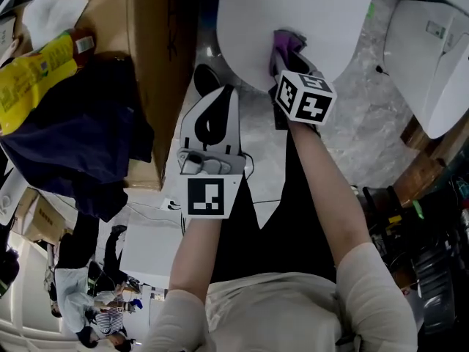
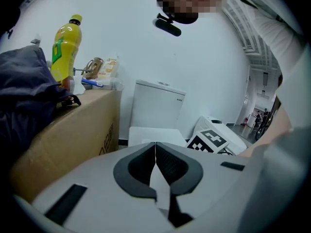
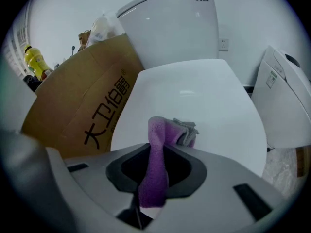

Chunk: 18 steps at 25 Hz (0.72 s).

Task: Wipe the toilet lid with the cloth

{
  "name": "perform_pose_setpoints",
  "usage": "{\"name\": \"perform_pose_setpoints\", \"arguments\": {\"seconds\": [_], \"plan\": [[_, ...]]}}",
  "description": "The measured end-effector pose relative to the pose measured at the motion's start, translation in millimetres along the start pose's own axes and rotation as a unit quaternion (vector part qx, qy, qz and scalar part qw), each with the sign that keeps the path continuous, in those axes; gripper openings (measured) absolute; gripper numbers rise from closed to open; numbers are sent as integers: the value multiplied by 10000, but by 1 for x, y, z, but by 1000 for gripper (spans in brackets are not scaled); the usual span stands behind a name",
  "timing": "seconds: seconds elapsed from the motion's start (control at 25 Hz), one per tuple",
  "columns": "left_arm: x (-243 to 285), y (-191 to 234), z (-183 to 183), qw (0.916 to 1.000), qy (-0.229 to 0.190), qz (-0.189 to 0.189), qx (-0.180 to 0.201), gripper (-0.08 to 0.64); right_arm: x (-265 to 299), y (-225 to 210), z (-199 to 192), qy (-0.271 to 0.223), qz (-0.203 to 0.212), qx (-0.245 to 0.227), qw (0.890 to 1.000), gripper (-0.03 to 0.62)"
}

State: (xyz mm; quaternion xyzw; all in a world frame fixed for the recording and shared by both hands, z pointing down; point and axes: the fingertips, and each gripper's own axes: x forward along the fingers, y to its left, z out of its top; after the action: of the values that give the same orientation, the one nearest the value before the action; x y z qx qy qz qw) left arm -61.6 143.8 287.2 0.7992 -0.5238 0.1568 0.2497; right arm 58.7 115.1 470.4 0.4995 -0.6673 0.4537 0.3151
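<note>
The white toilet lid (image 1: pixel 293 13) is closed and lies at the top middle of the head view. A purple cloth (image 1: pixel 286 46) rests on its near edge, with my right gripper (image 1: pixel 284 61) shut on it. In the right gripper view the cloth (image 3: pixel 163 130) stands up between the jaws, its grey-edged fold touching the lid (image 3: pixel 194 96). My left gripper (image 1: pixel 223 97) hangs to the left of the lid's near edge, off the lid. It is shut with nothing in it; its pads (image 2: pixel 167 161) meet in the left gripper view, aimed at the toilet tank (image 2: pixel 155 106).
A tall cardboard box (image 1: pixel 157 64) stands close on the lid's left, with a dark garment (image 1: pixel 80 138) and a yellow bottle (image 1: pixel 37 79) on top. A second white toilet (image 1: pixel 432 57) stands to the right. Grey floor lies between them.
</note>
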Motion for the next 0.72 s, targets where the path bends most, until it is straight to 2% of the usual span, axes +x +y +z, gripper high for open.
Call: {"name": "perform_pose_setpoints", "arguments": {"seconds": [0.4,0.72], "plan": [[-18,28,-12,9995,-2,259,-192,15,30,81,8,53,437,-240,9987,87],[-23,37,-16,9985,-52,453,-301,15,43,113,12,79,667,-259,9974,87]]}}
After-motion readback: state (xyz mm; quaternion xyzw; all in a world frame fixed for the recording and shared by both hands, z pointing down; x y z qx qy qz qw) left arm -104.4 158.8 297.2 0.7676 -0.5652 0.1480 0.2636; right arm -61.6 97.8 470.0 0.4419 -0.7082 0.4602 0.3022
